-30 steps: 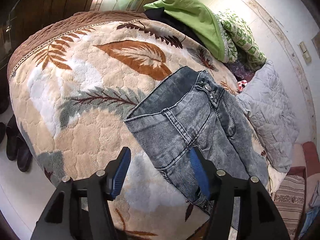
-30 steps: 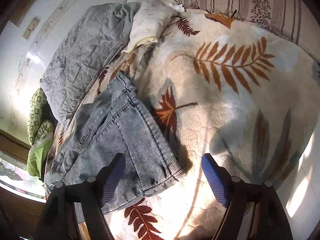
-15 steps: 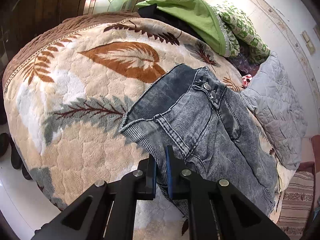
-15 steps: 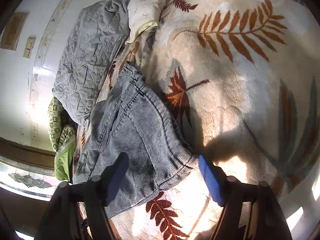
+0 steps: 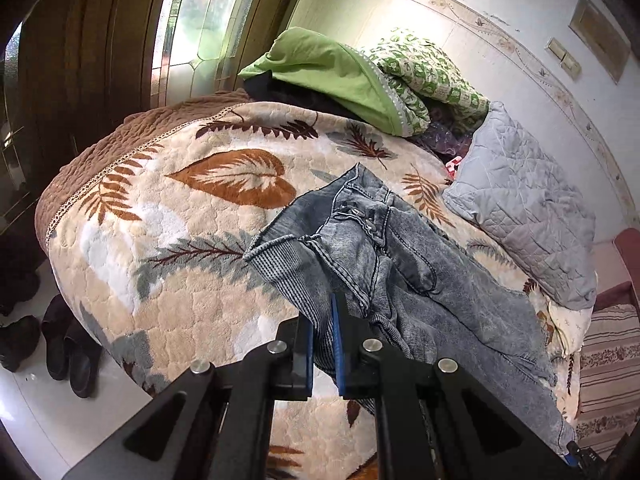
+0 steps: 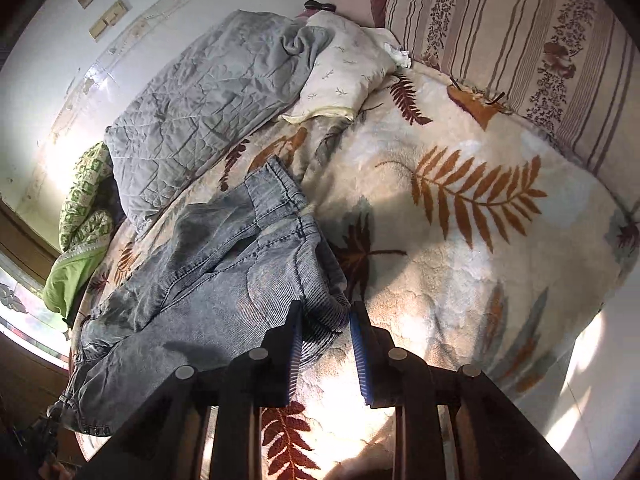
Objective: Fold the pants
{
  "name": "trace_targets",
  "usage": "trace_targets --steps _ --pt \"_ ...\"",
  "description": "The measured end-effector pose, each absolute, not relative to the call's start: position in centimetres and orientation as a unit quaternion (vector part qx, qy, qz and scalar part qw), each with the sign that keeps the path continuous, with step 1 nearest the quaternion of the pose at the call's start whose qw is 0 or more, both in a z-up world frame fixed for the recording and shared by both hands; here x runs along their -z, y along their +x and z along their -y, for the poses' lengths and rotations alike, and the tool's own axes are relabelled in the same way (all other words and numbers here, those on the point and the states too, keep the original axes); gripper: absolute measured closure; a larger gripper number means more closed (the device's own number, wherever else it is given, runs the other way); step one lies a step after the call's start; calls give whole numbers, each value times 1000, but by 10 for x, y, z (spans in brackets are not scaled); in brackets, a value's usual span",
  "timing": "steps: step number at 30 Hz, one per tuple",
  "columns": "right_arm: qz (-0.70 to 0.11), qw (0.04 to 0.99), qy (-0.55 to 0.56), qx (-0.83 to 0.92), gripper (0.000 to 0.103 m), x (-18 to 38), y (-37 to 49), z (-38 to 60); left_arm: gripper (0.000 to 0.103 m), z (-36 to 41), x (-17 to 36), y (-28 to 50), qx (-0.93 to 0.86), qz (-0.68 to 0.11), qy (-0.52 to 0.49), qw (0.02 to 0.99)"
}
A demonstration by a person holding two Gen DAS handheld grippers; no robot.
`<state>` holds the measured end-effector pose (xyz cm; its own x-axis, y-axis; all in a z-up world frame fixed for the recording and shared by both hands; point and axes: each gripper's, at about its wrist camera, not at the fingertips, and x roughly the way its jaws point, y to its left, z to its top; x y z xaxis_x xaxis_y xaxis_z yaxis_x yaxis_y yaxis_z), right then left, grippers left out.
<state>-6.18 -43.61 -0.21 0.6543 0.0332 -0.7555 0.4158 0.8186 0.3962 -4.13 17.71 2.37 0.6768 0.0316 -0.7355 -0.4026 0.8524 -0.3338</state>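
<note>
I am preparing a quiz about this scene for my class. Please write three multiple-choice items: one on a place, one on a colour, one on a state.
1. Where do the jeans lie?
A. on the leaf-patterned blanket
B. on the floor
C. on a chair

2. What colour are the pads of the left claw?
A. red
B. blue
C. yellow

3. How is the left claw now?
A. wide open above the blanket
B. shut on the jeans
C. holding a shoe

Answers:
1. A, the denim is spread over the blanket on the bed.
2. B, blue strips line the inner faces.
3. B, ribbed denim is pinched between the nearly touching pads.
</note>
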Motion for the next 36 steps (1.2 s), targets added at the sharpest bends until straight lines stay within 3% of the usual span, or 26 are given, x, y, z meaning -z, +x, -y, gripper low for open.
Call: trace_targets --steps 2,4,5,9,11,12,15,18,19,21,27,36 --pt "-437 849 276 114 71 20 -58 441 90 -181 -1 -42 -127 -414 -244 868" --pt "-474 826 278 126 28 44 -54 445 81 -190 18 -43 -143 -444 -252 848" --pt "-481 821 279 130 26 51 -56 446 81 -196 21 -47 -151 -443 -264 844" --pt "-421 840 312 142 26 32 -72 456 68 -204 -9 -57 -172 -389 -261 866" --pt "-387 856 326 102 26 8 -71 451 55 -199 -28 -53 -146 -362 -262 883" --pt "-382 862 327 71 25 -1 -66 445 44 -194 -34 -50 -134 -354 -260 888" --pt "-393 858 330 -3 25 -6 -44 420 40 -175 -36 -36 -96 -354 -249 896" --pt "-456 821 343 -14 24 39 -25 407 32 -158 -3 -16 -84 -406 -221 883" --pt "-487 801 347 3 25 59 -21 408 31 -153 18 -6 -82 -450 -203 866" --pt "-473 800 369 6 25 62 -26 412 32 -145 49 6 -85 -511 -156 841" --pt "-431 835 343 11 25 7 5 430 32 -149 -10 19 -64 -412 -180 891" --pt "-453 832 314 63 26 30 127 450 32 -185 5 114 -83 -435 -199 874"
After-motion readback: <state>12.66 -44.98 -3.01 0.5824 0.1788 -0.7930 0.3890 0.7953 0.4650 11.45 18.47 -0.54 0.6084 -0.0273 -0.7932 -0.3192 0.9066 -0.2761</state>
